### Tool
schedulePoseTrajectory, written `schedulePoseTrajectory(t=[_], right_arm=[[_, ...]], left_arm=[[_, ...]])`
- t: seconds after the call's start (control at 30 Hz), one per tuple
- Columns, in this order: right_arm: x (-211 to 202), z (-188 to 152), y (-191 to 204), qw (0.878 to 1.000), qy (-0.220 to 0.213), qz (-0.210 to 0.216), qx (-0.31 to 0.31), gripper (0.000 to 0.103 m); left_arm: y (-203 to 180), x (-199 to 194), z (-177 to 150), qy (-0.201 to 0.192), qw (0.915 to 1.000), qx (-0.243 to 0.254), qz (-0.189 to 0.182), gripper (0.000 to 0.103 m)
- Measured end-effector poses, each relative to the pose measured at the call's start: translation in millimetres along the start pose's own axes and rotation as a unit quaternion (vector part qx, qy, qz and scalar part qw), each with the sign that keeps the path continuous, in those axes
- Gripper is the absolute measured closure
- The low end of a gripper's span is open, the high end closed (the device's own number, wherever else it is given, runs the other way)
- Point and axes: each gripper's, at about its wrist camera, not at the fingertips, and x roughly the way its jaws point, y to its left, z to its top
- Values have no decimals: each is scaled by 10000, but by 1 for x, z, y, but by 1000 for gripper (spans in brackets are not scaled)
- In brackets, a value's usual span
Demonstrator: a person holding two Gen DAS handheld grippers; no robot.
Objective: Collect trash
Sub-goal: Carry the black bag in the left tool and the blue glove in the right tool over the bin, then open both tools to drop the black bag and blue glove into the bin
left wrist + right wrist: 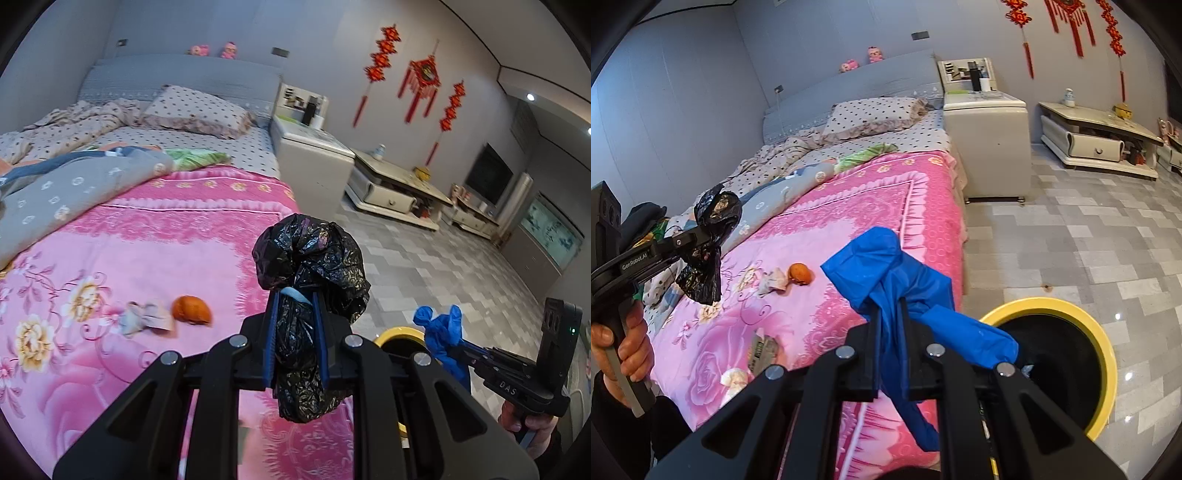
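Note:
My left gripper (297,297) is shut on a crumpled black plastic bag (314,266) and holds it above the pink bedspread; it also shows in the right wrist view (709,236). My right gripper (889,302) is shut on a blue glove (905,280), held at the bed's edge next to the yellow-rimmed trash bin (1104,350). The glove also shows in the left wrist view (439,328). On the bedspread lie an orange peel (191,310), a crumpled paper (144,315), a wrapper (762,350) and a white scrap (733,378).
The bed (849,221) holds a grey quilt (55,195) and a dotted pillow (195,110). A white nightstand (990,140) stands beside it, with a low TV cabinet (1097,140) along the wall. Grey tiled floor (1089,240) lies to the right.

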Motion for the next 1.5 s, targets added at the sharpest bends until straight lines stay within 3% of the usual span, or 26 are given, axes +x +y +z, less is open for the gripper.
schedulePoseTrajectory(t=[0.53, 1.2, 1.5], right_arm=[[-24, -8, -73, 9970, -106, -541, 545, 96], [0, -26, -141, 9888, 220, -805, 1239, 96], [5, -35, -158, 9842, 326, -999, 1423, 96]], left_arm=[[-98, 84, -31, 561, 9950, 533, -636, 86], [-149, 172, -80, 1267, 9851, 889, -751, 86], [-160, 192, -102, 1471, 9832, 763, -770, 86]])
